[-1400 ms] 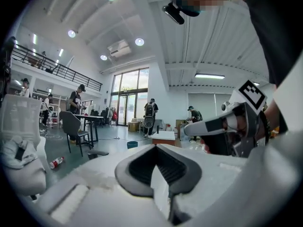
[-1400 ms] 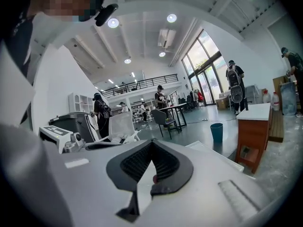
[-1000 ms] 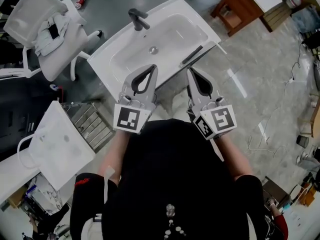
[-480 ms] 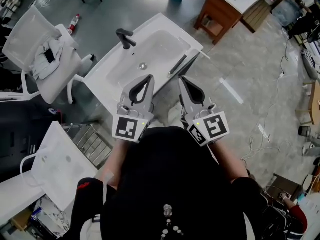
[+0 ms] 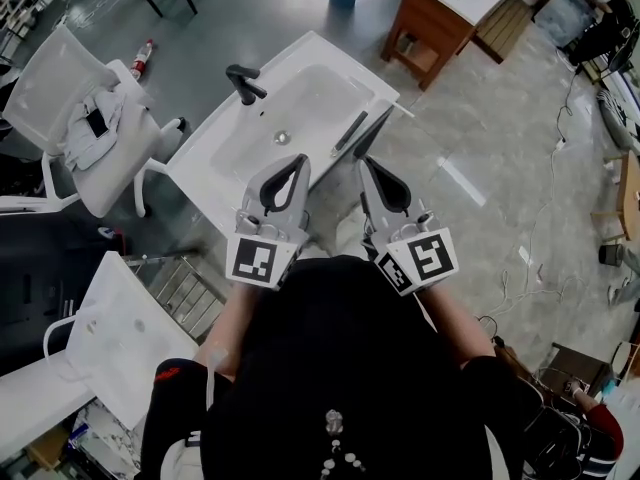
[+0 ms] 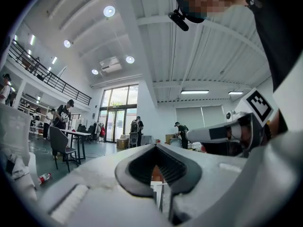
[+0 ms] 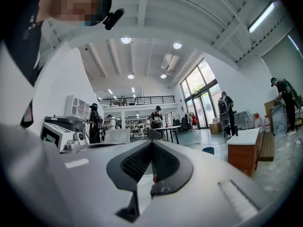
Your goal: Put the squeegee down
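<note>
At the white sink [image 5: 215, 163], right-hand rim: the squeegee [image 5: 350, 132] lies flat along the edge, across the bowl from the black faucet [image 5: 243, 80]. Nothing is touching it.

- Left gripper [image 5: 298, 160]: fingers closed tip to tip, nothing between them.
- Right gripper [image 5: 366, 162]: same, fingers closed and empty.
- Both are held in front of the person, pointing level toward the sink, at its near edge.

My read is that the put-down itself is done and the step in hand is getting clear without disturbing it.

How to do that well:
- Retreat straight back along the line the fingers point. No sideways swing.
- Watch the right gripper most. From the head view it sits nearer the squeegee's near end, so a sweep across could clip it.
- The rim looks narrow, with the bowl on one side and a drop to the floor on the other. A small nudge would likely roll the squeegee off either way.
- I can't tell from here whether any of it overhangs the outer edge. If it does, I'd regrip and reseat it further inboard before leaving.
</note>
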A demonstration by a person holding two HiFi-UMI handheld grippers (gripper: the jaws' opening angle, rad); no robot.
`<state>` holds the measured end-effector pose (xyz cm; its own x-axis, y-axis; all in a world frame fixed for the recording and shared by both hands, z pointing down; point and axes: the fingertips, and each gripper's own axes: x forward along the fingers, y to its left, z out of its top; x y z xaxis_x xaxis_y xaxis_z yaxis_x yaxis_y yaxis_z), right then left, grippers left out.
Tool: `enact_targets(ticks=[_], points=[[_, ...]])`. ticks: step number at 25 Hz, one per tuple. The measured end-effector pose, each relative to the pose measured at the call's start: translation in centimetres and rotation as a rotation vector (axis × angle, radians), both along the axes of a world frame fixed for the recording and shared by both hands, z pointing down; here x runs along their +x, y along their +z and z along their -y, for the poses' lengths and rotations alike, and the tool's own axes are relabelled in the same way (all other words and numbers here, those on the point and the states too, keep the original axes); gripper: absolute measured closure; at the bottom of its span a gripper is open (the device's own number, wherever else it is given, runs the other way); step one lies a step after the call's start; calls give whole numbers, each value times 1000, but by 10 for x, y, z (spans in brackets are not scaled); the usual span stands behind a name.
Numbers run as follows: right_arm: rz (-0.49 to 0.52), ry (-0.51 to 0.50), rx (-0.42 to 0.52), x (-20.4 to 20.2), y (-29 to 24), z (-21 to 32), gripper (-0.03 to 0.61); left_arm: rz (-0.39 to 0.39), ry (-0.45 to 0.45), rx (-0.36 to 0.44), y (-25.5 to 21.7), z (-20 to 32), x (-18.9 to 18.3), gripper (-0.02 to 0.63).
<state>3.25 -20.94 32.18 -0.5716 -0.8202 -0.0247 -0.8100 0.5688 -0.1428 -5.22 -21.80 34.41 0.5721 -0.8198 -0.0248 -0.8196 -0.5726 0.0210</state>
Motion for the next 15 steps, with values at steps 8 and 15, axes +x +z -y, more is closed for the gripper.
enact_targets(ticks=[8,15], points=[[0,-17,-11,-10,5,2,577,6,-26,-16,7,-1,-13,614],[-4,-18,-21,-13,9,4,577,6,-24,-21,11,0,-16,612]])
